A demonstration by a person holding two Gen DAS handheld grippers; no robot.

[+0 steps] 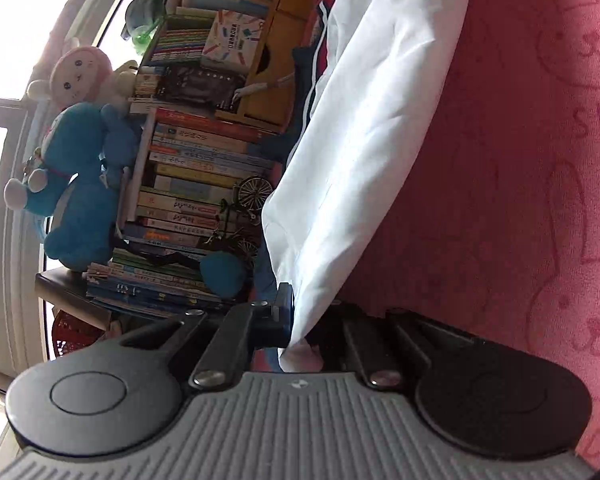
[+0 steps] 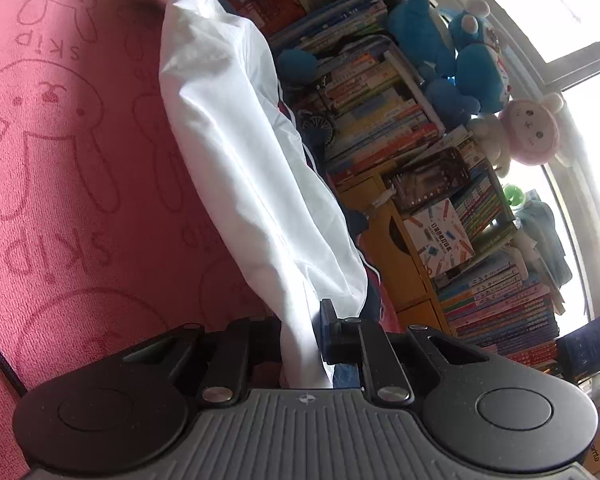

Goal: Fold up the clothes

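While each claw pinches white garment (image 1: 364, 152), left claw (image 1: 300, 320), right claw (image 2: 304, 332), pink blanket (image 2: 80, 200) seemingly printed "SKIP"

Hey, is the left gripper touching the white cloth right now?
Touching. The left wrist view shows the left gripper closed on the white cloth, with the fabric pinched between its fingers.

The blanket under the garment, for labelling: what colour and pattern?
Pink blanket with rabbit outlines and "SKIP" lettering; right wrist view.
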